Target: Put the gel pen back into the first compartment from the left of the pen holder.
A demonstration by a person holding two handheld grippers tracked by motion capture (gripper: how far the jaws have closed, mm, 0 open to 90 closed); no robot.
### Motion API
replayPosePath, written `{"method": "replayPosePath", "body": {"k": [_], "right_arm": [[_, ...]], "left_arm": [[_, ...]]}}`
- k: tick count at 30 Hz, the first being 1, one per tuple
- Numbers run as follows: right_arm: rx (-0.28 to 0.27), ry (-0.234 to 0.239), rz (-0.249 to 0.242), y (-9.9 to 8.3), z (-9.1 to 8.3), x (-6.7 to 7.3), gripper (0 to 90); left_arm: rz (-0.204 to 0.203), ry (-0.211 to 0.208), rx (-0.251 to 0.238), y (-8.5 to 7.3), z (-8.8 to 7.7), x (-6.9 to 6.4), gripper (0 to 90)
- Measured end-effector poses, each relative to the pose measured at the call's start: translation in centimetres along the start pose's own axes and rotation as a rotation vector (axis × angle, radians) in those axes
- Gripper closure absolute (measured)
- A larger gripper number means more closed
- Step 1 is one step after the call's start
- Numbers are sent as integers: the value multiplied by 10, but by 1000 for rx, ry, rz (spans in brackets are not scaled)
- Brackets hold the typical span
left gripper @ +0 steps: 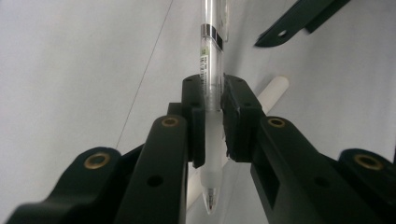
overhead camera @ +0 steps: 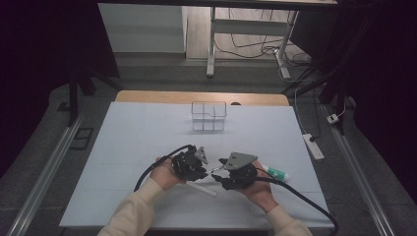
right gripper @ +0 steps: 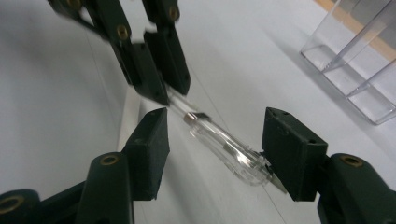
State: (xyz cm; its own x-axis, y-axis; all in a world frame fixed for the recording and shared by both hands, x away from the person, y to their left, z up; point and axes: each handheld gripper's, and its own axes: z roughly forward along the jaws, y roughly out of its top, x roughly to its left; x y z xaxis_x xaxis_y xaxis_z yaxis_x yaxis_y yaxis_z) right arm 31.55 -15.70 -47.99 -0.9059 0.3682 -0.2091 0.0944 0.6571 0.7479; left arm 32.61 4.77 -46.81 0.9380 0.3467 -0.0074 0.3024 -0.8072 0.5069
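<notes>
The left gripper (left gripper: pixel 214 100) is clamped on a clear-barrelled pen (left gripper: pixel 211 88); in the left gripper view both black pads press the frosted grip section, and the writing tip points back toward the camera, below the jaws. The barrel is smooth, transparent plastic with a dark band and a small printed label, and it extends away from the jaws toward the right gripper (right gripper: pixel 212 149).

In the right gripper view the jaws stand apart with the pen's capped end (right gripper: pixel 233 156) between them. The far pad sits at the clip end of the cap; whether it touches cannot be determined. The near pad is clear of the barrel. The jaws are matte black, blocky and square-edged, with brass-coloured pivot pins.

In the high view both grippers sit close together near the front middle of the table (overhead camera: pixel 123 147), the pen bridging the short gap between them. A white stick (overhead camera: pixel 201 188), round-ended and dull in finish, lies flat just below the left gripper. A white tube with a green end (overhead camera: pixel 275 172) lies just right of the right gripper. Cables trail off the front edge at either side.

The table surface is a smooth, pale sheet. Open room extends left and right of the hands and across the middle. Farther back, well apart from the grippers, stands a clear plastic organiser (overhead camera: pixel 209 116) with upright dividers, near the wooden far edge (overhead camera: pixel 147 96).
</notes>
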Motion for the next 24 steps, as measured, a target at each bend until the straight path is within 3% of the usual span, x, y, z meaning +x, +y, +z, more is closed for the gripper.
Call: {"method": "replayPosePath", "body": {"k": [6,9,15,18,21,24], "right_arm": [[69,9,-86,-1,6,7,513],[107,5,-158,-1,8,13,649],[113,35,-219,-1,8,16,722],[97,54,-228,-1,7,17,751],[89,42,-233,-1,6,16,760],[76,39,-195,-2,4,12,761]], "left_arm": [[30,-37,-41,3,-9,-5,799],[35,-53,-56,2,-11,-5,798],[45,-53,-105,0,-16,-5,790],[49,-26,-137,-2,-19,-4,765],[46,-20,-169,-5,-20,-2,668],[23,9,-200,-7,-23,-1,581]]}}
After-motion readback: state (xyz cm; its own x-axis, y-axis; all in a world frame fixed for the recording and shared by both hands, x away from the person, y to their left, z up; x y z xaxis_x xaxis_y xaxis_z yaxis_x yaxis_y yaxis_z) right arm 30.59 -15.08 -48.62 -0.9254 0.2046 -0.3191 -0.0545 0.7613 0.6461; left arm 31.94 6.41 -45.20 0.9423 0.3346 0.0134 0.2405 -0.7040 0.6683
